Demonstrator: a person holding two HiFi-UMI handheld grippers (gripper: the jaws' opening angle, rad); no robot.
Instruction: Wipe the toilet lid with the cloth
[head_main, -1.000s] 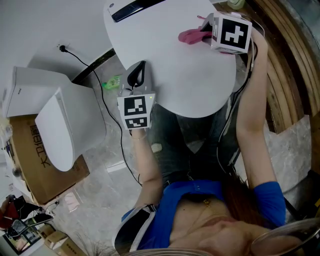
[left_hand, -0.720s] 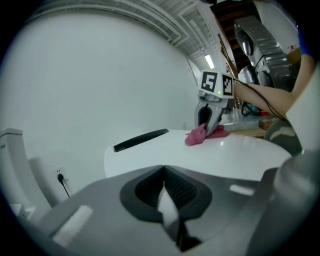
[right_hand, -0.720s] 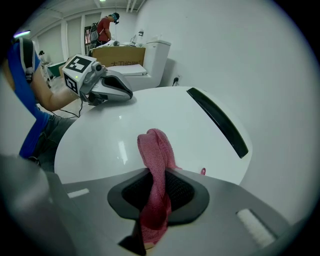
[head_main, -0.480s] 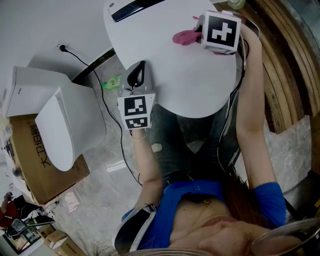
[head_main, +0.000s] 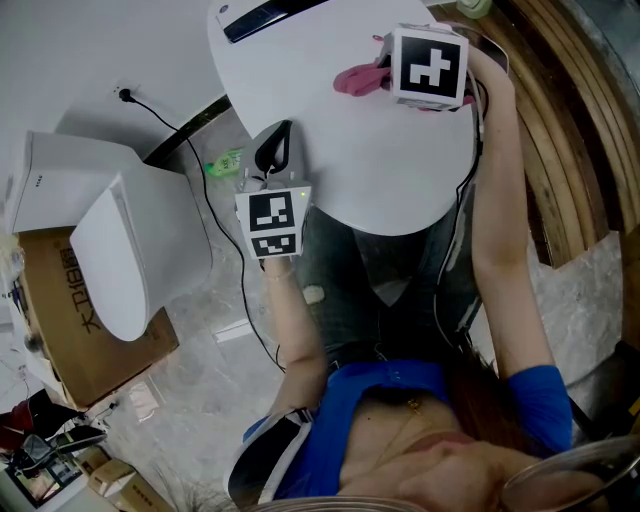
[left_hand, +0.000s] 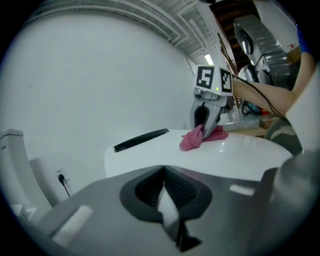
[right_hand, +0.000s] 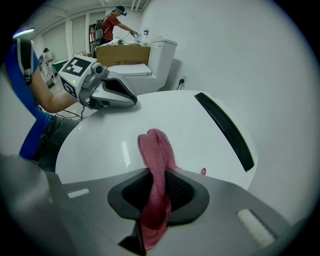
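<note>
1. Toward the upper right of the head view, the right tool (head_main: 379, 71) is clamped on a pink cloth (head_main: 352, 79). The cloth's free end lies on the white toilet lid (head_main: 330, 140), near the lid's far right edge.
2. At the lid's left edge, the left tool (head_main: 279, 137) has its jaws together on nothing and only rests by the rim.
3. A black strip (head_main: 270, 15) lies across the lid's top end, well apart from the cloth.
4. Judged from this, wiping is under way but incomplete. The cloth touches only a small upper-right patch, and no trace shows which parts are already wiped.
5. The broad middle, the left side and the near edge look left to cover.
</note>
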